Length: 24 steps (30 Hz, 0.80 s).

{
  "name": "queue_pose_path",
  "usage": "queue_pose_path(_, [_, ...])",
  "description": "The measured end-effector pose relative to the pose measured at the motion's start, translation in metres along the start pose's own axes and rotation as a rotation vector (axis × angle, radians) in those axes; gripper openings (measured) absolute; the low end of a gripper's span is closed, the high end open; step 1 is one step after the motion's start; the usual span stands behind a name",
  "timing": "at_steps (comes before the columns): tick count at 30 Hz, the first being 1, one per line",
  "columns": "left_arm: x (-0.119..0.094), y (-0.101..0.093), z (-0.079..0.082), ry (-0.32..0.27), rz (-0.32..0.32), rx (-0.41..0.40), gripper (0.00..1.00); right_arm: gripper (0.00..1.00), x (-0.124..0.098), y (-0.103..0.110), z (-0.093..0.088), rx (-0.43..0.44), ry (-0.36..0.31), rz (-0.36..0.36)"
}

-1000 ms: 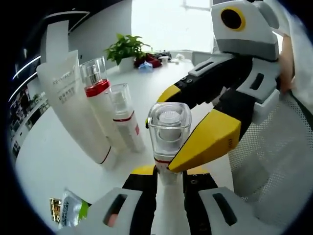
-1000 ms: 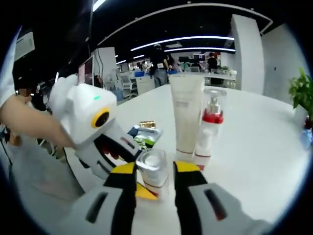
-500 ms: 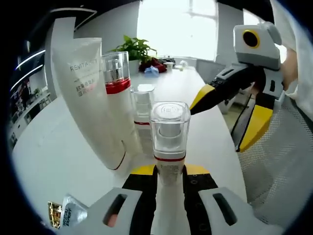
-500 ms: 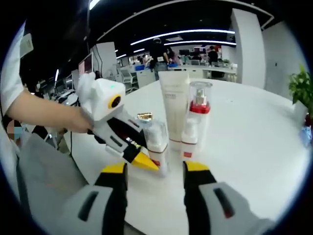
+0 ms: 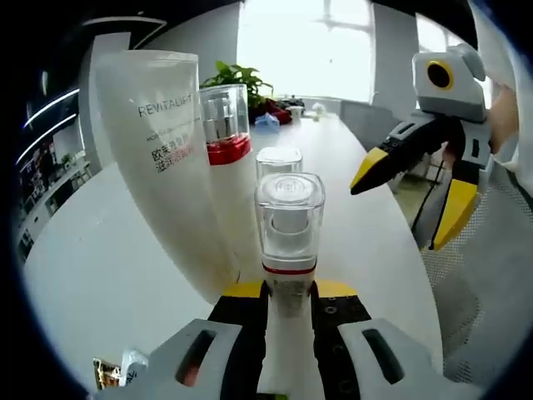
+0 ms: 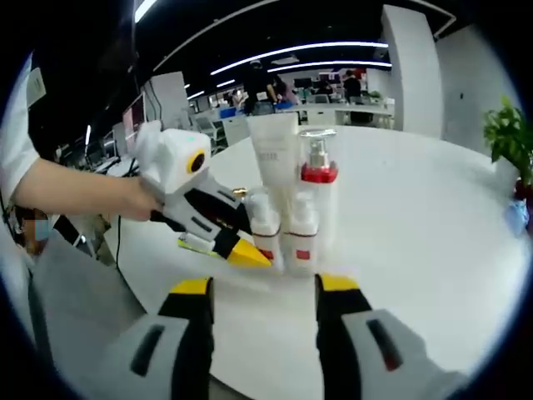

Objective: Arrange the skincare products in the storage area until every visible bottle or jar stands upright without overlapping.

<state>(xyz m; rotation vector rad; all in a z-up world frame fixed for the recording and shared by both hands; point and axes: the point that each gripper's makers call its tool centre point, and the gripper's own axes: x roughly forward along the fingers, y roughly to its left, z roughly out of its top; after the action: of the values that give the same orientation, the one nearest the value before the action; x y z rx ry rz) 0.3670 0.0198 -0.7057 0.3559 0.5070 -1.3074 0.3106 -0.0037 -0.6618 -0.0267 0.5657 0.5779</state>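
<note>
**Small bottle held upright beside the group**

The left gripper (image 5: 287, 293) clenched the small pump bottle (image 5: 288, 229), its long axis vertical. At twelve o'clock stood another small bottle (image 5: 278, 163), the red-collared bottle (image 5: 226, 158) and white tube (image 5: 171, 158). The right gripper (image 6: 260, 287) hung released, farther back.

Four skincare containers, two grippers, a sachet and a plant on a white desk.

In the right gripper view: one tall white tube (image 6: 276, 158), one tall pump bottle with a red collar (image 6: 317, 179), and two short clear-capped bottles, one (image 6: 265, 232) at 9 o'clock of the other (image 6: 301, 237). One left gripper (image 6: 241, 250) and one right gripper (image 6: 262, 287). In the left gripper view: one sachet (image 5: 117, 373) at 7 o'clock and one potted plant (image 5: 237, 77) at 12 o'clock.
</note>
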Motion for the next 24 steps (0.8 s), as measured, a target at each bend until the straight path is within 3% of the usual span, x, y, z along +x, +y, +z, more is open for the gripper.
queue_pose_path(24, [0.0069, 0.0066, 0.0048, -0.001, -0.020, 0.016, 0.17, 0.49, 0.0009, -0.0001, -0.0061, 0.021, 0.014, 0.003])
